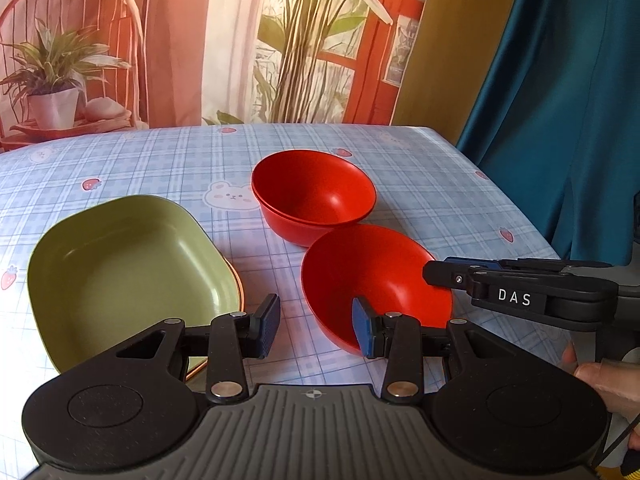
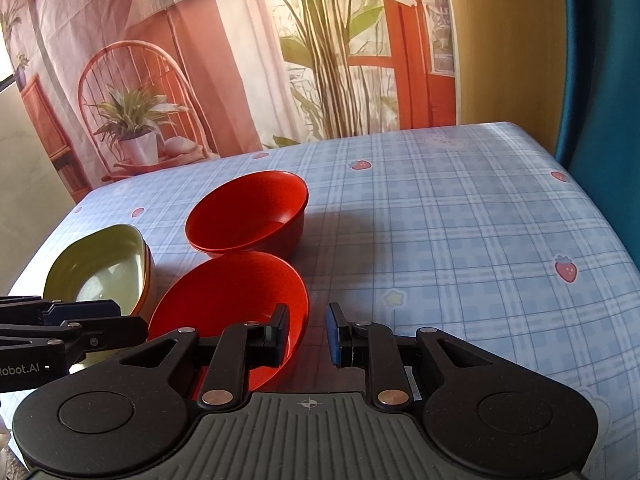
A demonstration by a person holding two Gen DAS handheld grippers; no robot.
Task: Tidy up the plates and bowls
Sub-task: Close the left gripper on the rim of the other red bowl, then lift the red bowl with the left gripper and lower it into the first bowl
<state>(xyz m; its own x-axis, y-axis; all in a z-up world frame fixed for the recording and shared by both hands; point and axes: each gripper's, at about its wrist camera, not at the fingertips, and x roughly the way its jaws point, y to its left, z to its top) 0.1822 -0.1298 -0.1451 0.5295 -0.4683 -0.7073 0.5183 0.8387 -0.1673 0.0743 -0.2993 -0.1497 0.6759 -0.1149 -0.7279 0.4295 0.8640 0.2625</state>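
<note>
A near red bowl (image 1: 372, 276) (image 2: 228, 292) sits tilted on the table. A far red bowl (image 1: 314, 194) (image 2: 248, 216), apparently two stacked, stands behind it. A green square plate (image 1: 128, 272) (image 2: 104, 268) lies at the left on an orange-rimmed one. My left gripper (image 1: 316, 326) is open and empty, between the plate and the near bowl. My right gripper (image 2: 307, 334) (image 1: 440, 274) is open, its jaws astride the near bowl's right rim: left finger inside the bowl, right finger outside.
The table (image 2: 460, 220) has a blue plaid cloth with strawberries. Its right edge meets a teal curtain (image 1: 560, 100). A printed backdrop (image 1: 200, 40) hangs behind the far edge. Open cloth lies to the right of the bowls.
</note>
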